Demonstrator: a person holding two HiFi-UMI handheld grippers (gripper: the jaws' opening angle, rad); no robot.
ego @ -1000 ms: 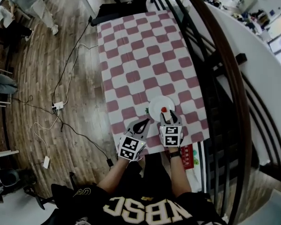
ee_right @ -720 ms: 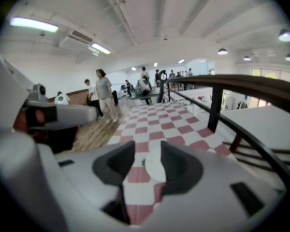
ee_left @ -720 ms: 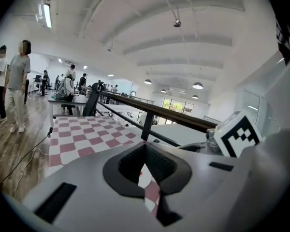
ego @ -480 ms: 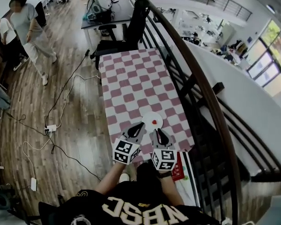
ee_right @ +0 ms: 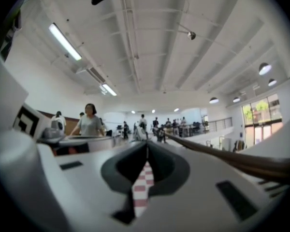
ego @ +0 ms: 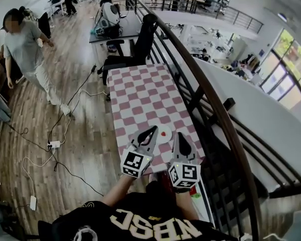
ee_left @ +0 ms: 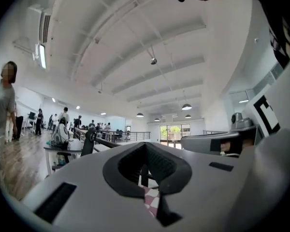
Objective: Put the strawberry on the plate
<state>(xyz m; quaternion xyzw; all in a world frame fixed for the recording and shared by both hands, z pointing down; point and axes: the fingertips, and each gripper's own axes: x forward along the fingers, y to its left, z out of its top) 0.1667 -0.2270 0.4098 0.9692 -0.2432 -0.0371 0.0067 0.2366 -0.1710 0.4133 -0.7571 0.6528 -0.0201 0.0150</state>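
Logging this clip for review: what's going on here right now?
A person holds a gripper in each hand at the near end of a checkered table. The strawberry lies on the white plate, just beyond the jaw tips. The left gripper and right gripper are both shut and empty, tilted up off the table, so the task looks done.

Wood-plank floor (ego: pixel 30 129), cables (ego: pixel 65 134) trailing across it. Pink-checked counter (ego: pixel 140 92) beside a dark curved railing (ego: pixel 215 104), black chair (ego: pixel 135 46) at its far end. Large windows (ego: pixel 286 69) on the right; white ceiling (ee_right: pixel 150 42) with strip lights.
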